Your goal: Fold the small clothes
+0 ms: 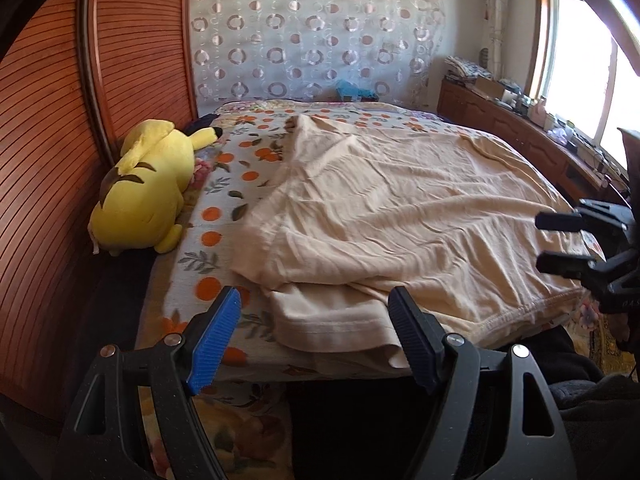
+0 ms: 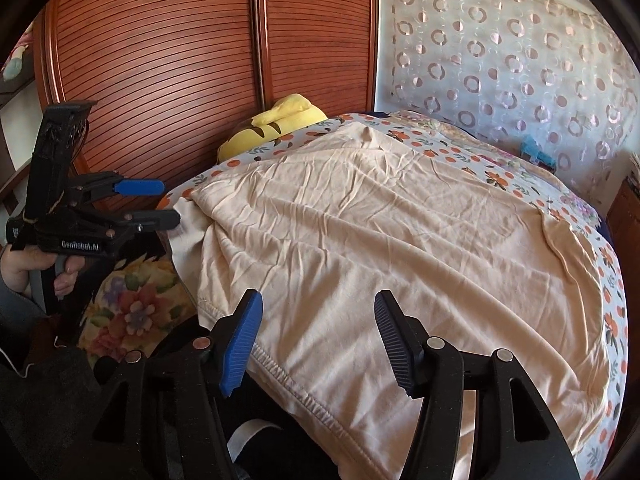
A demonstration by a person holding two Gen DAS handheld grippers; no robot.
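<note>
Both cams sit behind their own fingers, angled down across the bed (image 1: 208, 240) from its near edge, close in. Left wrist view faces the patterned curtain (image 1: 312, 32) and the window (image 1: 576, 60) at right, with the right hand-held gripper (image 1: 548, 240) at its right edge. Right wrist view faces more toward the slatted wood doors (image 2: 168, 60), left hand-held gripper (image 2: 168, 204) at its left edge. Shared: cream garment (image 2: 380, 232), yellow plush (image 2: 272, 124), curtain, doors.
</note>
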